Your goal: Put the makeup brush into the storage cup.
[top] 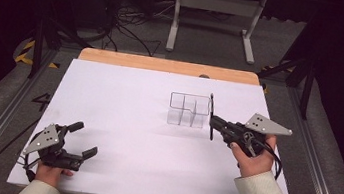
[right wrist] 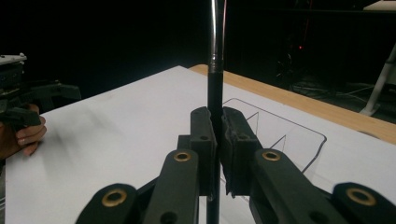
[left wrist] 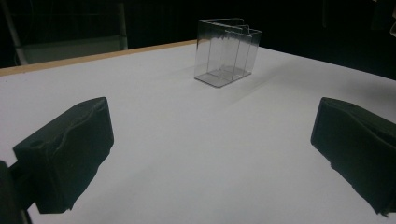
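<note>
A: Start at the left. What is the left gripper (top: 82, 140) doing?

B: It sits low near the front-left corner of the white table (top: 121, 120), jaws spread wide with nothing between them. In its own view both black pads (left wrist: 65, 154) frame bare surface, pointed toward the clear organizer (left wrist: 227, 51). The hand (top: 51, 174) grips it from behind, forearm coming in over the front edge.

A: And the organizer itself?

B: A transparent compartmented box (top: 188, 110), right of centre and closer to the far edge, standing upright and, as far as I can tell, empty.

A: Then the right side.

B: The right gripper (top: 213, 121) is just beside the organizer's right wall, jaws pressed together on a thin dark pen (top: 211, 116) that stands roughly upright. The right gripper view shows the pen (right wrist: 215, 84) clamped between the pads, its shaft running up and out of the top. The right hand (top: 253, 155) holds the gripper level, wrist angled in from the front-right.

A: What could go wrong?

B: My guess is the pen is meant for a compartment. It is slim and smooth, so it could swivel in the pinch. The box looks light; a nudge from the tip or jaws could slide or tip it, since the left gripper is well apart and not bracing it.
</note>
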The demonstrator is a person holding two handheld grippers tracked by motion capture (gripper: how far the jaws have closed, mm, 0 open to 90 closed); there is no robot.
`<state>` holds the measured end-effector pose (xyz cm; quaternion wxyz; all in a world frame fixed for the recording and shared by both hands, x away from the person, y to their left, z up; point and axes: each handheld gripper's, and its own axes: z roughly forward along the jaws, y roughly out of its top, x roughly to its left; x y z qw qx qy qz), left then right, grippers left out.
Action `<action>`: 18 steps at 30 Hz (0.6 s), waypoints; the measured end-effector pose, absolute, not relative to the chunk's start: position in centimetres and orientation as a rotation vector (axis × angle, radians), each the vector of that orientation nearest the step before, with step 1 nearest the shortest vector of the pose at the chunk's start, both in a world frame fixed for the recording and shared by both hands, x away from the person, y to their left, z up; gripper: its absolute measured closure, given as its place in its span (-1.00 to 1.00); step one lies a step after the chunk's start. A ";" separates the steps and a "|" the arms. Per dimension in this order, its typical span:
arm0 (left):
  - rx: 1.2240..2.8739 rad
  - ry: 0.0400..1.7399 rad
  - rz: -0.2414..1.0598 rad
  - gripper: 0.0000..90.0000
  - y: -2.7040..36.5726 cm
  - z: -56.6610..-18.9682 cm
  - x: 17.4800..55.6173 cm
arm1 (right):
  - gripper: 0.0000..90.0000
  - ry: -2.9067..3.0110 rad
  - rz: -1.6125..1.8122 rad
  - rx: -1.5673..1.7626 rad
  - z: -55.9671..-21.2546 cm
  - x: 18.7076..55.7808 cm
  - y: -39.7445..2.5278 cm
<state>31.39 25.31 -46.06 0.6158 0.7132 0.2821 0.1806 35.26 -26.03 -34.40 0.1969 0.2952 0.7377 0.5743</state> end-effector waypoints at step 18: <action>1.646 0.642 0.422 -1.00 25.4 -46.0 31.4 | 0.87 2.040 1.575 0.820 -33.5 37.9 -24.6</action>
